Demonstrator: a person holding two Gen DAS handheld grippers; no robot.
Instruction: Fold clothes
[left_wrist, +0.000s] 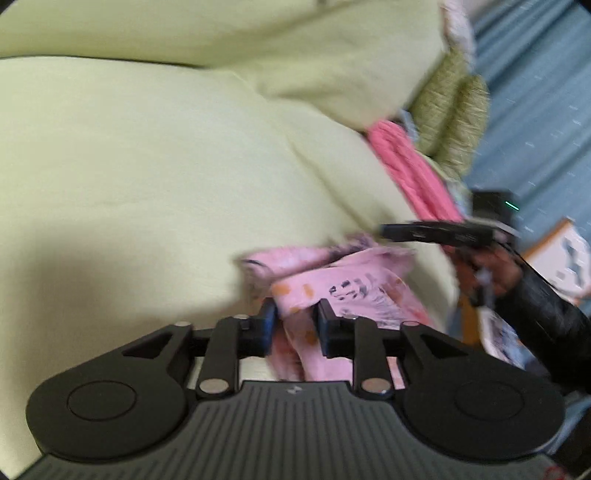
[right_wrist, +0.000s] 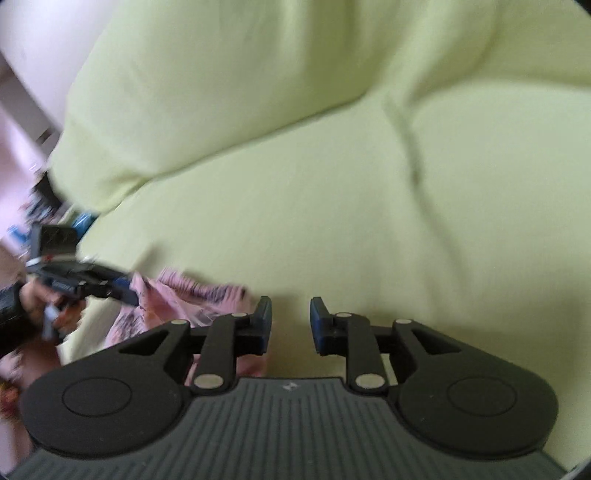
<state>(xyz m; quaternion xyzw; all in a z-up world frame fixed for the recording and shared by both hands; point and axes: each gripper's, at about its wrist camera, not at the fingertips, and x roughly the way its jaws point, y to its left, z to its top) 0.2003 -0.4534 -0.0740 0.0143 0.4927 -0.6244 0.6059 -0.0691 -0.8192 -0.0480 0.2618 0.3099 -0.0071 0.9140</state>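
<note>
**Two grippers parted over a pink garment on a green couch**

Two grippers are low over a pale green couch (right_wrist: 332, 184), each held by a person's hand. In the left wrist view, the left gripper (left_wrist: 294, 325) has its jaws standing apart, and a pink printed garment (left_wrist: 343, 284) runs straight between them. The cloth fills much of the gap and lies close against the blue pads, though the blur makes it hard to say whether either pad presses on it; it looks loose rather than pinched. From the jaws the garment spreads forward and to the right, crumpled on the seat cushion.

Beyond it on the right, the right gripper (left_wrist: 436, 232) comes in from the side, a hand (left_wrist: 491, 266) in a dark sleeve behind it. Further ahead on the right lie a bright pink cloth (left_wrist: 406, 166) and an olive-green textured cushion (left_wrist: 454, 110).

In the right wrist view, the right gripper (right_wrist: 290, 321) also has its jaws apart, with only bare green cushion between them. The pink garment (right_wrist: 184, 295) lies to the left of its fingers, passing under the left finger's linkage. The left gripper (right_wrist: 122, 291) reaches the garment's far left edge, with the person's hand (right_wrist: 44, 306) behind it.
</note>
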